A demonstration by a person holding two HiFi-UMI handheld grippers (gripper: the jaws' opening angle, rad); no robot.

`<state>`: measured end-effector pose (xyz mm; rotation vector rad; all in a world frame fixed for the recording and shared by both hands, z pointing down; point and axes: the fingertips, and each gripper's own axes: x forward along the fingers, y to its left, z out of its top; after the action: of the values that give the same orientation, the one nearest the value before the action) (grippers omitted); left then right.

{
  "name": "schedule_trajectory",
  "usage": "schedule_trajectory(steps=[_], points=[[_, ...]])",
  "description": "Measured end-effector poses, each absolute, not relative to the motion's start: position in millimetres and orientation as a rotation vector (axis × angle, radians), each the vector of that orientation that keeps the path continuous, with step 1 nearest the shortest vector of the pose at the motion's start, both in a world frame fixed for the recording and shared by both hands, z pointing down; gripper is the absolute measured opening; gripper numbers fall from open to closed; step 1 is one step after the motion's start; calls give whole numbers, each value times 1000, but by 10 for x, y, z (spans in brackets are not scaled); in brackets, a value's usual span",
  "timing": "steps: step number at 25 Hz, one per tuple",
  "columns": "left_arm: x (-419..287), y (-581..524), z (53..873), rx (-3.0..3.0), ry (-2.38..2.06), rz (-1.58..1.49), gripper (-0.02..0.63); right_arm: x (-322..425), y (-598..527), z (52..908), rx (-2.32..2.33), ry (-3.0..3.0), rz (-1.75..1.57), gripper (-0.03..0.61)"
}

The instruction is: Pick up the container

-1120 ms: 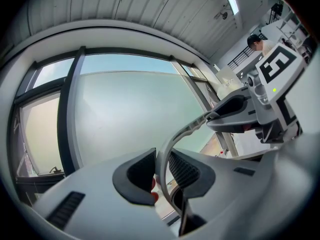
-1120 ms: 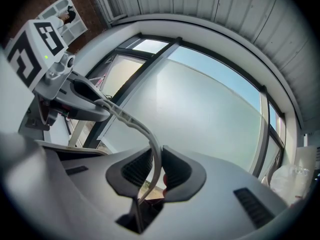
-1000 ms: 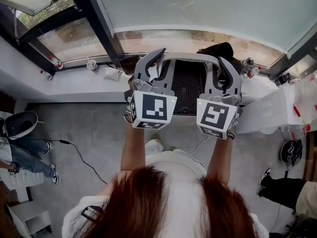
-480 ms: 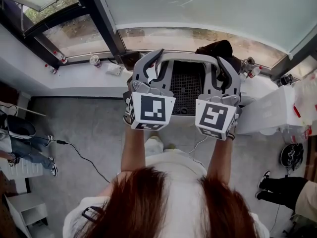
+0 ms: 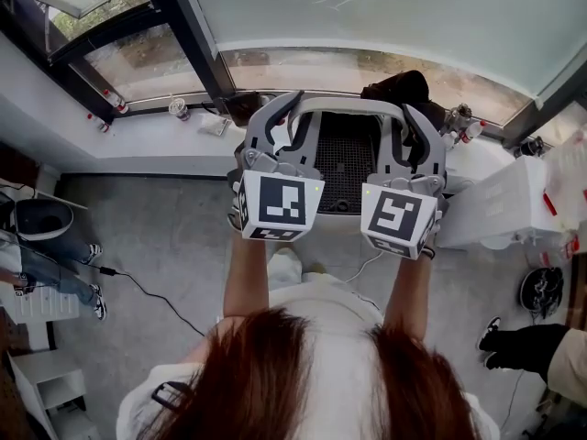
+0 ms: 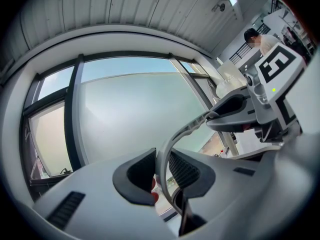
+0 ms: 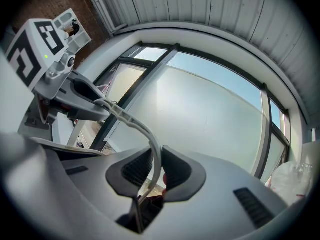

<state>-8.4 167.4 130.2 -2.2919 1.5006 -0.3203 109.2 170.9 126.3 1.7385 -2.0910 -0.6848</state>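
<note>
I hold a container, a basket with a pale grey rim and a dark mesh bottom, lifted off the floor in front of the person's chest. My left gripper is shut on its left rim, my right gripper on its right rim. In the left gripper view the curved grey rim passes between the ribbed black pads of the left gripper, with the right gripper beyond. In the right gripper view the rim is pinched in the right gripper, and the left gripper shows across.
Below lies a window sill with small bottles and a cup. A white table stands at the right. A dark bag sits behind the container. Other people's legs show at both floor edges, and a cable runs across the floor.
Both grippers and the container keep the same pose. The floor and sill shift slightly in the head view, and the legs at the left move a little.
</note>
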Motion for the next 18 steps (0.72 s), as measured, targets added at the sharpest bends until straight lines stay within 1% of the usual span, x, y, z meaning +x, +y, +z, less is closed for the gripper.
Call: schedule_trajectory(steps=[18], points=[[132, 1625, 1278, -2282, 1460, -335, 85, 1304, 1662, 1259, 1775, -2071, -686, 72]])
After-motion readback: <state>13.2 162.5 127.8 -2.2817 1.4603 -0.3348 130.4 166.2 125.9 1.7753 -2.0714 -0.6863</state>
